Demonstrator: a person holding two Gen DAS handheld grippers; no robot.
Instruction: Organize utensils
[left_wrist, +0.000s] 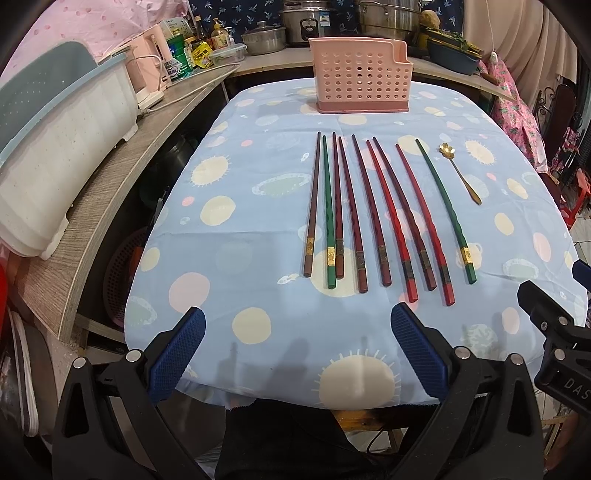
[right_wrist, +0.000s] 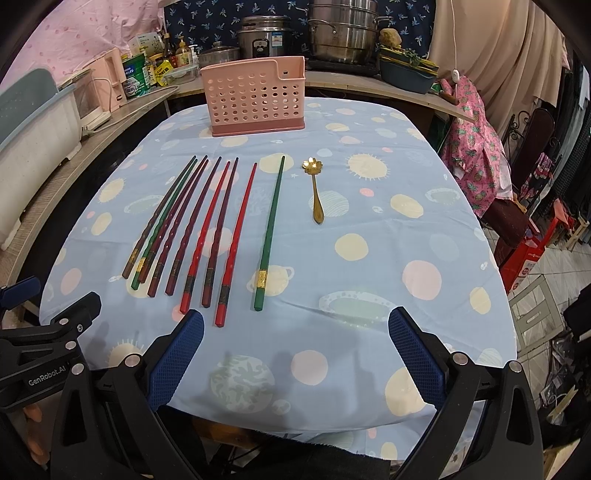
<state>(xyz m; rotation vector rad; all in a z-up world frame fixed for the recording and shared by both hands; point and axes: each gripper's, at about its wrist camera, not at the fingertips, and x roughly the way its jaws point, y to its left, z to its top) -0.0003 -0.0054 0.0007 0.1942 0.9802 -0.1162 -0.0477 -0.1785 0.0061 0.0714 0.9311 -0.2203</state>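
Several red, maroon, brown and green chopsticks (left_wrist: 373, 210) lie side by side on the blue patterned tablecloth (left_wrist: 240, 229), tips pointing away; they also show in the right wrist view (right_wrist: 207, 225). A small gold spoon (left_wrist: 460, 173) with a flower-shaped bowl lies to their right, also in the right wrist view (right_wrist: 315, 190). A pink perforated utensil holder (left_wrist: 360, 79) stands upright at the far end, also in the right wrist view (right_wrist: 255, 98). My left gripper (left_wrist: 297, 350) is open and empty above the near table edge. My right gripper (right_wrist: 295, 350) is open and empty beside it.
A grey counter (left_wrist: 110, 173) along the left holds a white dish rack (left_wrist: 55, 155), a pink appliance and bottles. Pots and a rice cooker (right_wrist: 264, 38) stand on the back counter. A blue basin (right_wrist: 406, 77) sits at the back right. Chairs and boxes crowd the floor on the right.
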